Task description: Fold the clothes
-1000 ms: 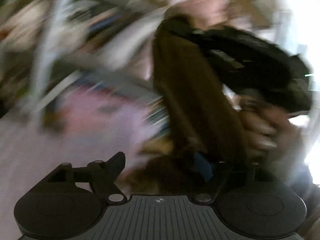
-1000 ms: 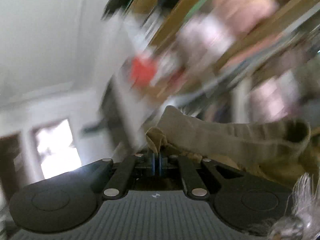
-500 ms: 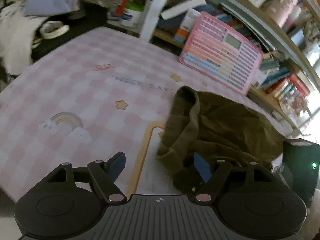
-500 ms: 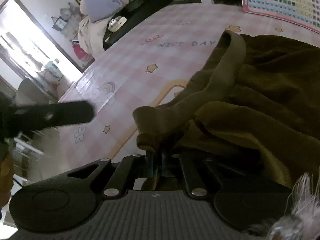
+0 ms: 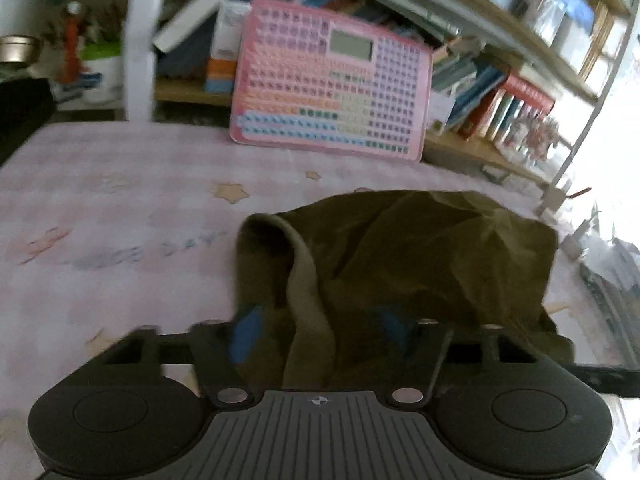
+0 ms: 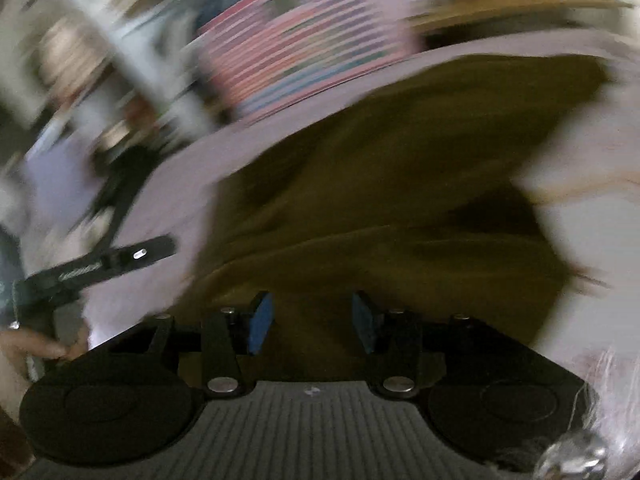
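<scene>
Garment, olive-brown knit (image 5: 420, 264), crumpled btwn both claws; no fold yet. Left gripper (image 5: 320, 330) closing around hem; right gripper (image 6: 312, 320) opening, cloth loose.

Both tongs, left tongs (image 5: 320, 330) and right tongs (image 6: 312, 320): black links, silver screws, blue pads (image 6: 260, 322), ribbed grey base behind with round black side discs.

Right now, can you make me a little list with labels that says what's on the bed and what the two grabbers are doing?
cloth: olive-green garment, crumpled, lying on the mat
surface: pink checked mat with stars
behind: pink button board leaning on the shelves
left hand-held gripper: jaws closing, a fold of the garment between them, pads not yet pressing
right hand-held gripper: jaws opening, garment between them, no grip
picture: right view blurred
</scene>
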Demonstrator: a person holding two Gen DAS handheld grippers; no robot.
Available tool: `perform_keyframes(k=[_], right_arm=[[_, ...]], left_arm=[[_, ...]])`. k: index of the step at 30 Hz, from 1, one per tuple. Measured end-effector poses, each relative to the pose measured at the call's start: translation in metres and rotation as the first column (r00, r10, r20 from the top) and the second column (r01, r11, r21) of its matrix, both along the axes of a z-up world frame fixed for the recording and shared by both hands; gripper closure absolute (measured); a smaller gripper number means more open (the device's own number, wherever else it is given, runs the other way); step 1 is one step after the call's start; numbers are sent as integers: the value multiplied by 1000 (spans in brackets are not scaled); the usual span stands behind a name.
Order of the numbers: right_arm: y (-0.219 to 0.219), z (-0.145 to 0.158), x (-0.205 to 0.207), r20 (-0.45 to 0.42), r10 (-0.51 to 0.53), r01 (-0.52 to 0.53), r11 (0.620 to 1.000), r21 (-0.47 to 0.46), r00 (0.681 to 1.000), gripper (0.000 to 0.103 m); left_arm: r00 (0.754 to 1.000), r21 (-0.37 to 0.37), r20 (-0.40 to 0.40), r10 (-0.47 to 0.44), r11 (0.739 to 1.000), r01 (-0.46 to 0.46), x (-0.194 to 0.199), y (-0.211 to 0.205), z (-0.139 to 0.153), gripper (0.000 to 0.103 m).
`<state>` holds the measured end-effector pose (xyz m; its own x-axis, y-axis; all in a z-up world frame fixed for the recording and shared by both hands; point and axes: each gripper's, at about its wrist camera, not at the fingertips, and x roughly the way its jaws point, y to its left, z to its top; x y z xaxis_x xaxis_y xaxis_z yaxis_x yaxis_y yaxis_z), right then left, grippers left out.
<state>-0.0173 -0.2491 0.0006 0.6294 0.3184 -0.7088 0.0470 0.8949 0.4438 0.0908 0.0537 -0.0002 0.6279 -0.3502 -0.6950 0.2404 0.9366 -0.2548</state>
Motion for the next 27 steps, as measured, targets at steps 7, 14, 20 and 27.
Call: perform_keyframes(k=[7, 14, 20, 27], right_arm=[[-40, -8, -19, -59, -207, 205, 978, -29, 977, 61], [-52, -9, -25, -70, -257, 254, 966, -42, 964, 61], [-44, -7, -13, -69, -206, 203, 978, -57, 976, 61], [-44, -11, -3, -86, -194, 190, 981, -50, 977, 61]], left_arm=[[999, -129, -27, 31, 991, -35, 25, 0, -3, 101], [984, -190, 41, 172, 968, -162, 9, 76, 23, 100], [974, -115, -96, 204, 970, -214, 33, 93, -28, 86], [964, -216, -5, 264, 942, -259, -17, 103, 5, 80]])
